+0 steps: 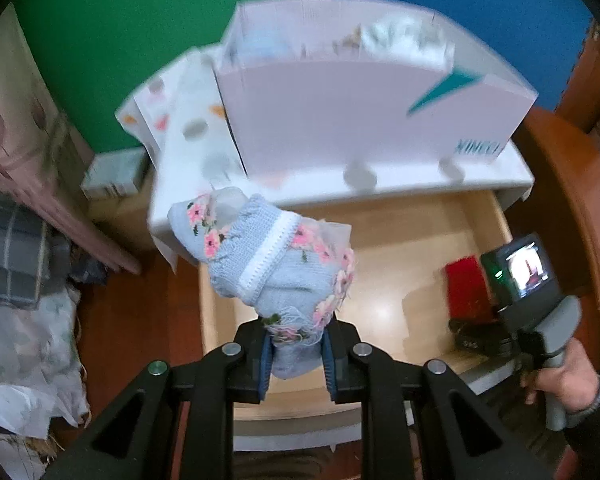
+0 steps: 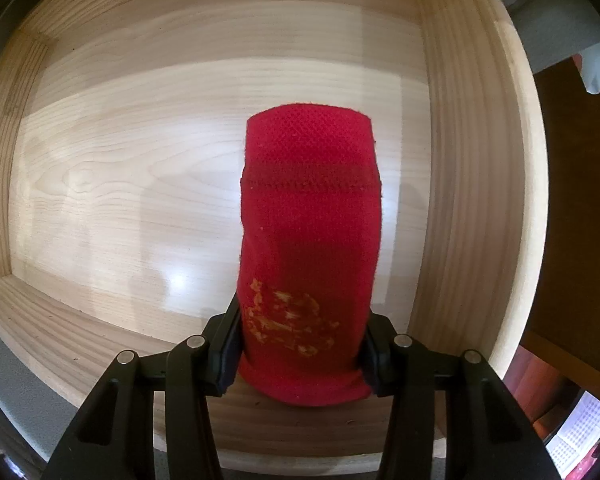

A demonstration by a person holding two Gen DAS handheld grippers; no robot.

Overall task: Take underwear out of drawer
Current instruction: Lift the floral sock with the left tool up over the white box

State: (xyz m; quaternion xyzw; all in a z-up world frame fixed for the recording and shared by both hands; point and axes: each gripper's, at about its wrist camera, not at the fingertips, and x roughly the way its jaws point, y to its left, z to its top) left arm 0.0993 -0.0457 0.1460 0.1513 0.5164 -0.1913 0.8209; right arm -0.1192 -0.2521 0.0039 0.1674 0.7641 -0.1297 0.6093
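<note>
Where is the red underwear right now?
The red underwear lies on the wooden drawer floor near its right wall, with the right gripper jaws closed on its near end.

Motion blur smears the white box (image 1: 364, 120) on the cabinet top; its lettering at the right is cut short and unreadable, and the items inside it cannot be told apart. The near end of the light blue underwear (image 1: 276, 264) is hidden between the jaws. In the right wrist view, the red underwear (image 2: 310, 216) has a worn yellow print, possibly a logo, too broken to read; its near edge is hidden behind the jaws.
</note>
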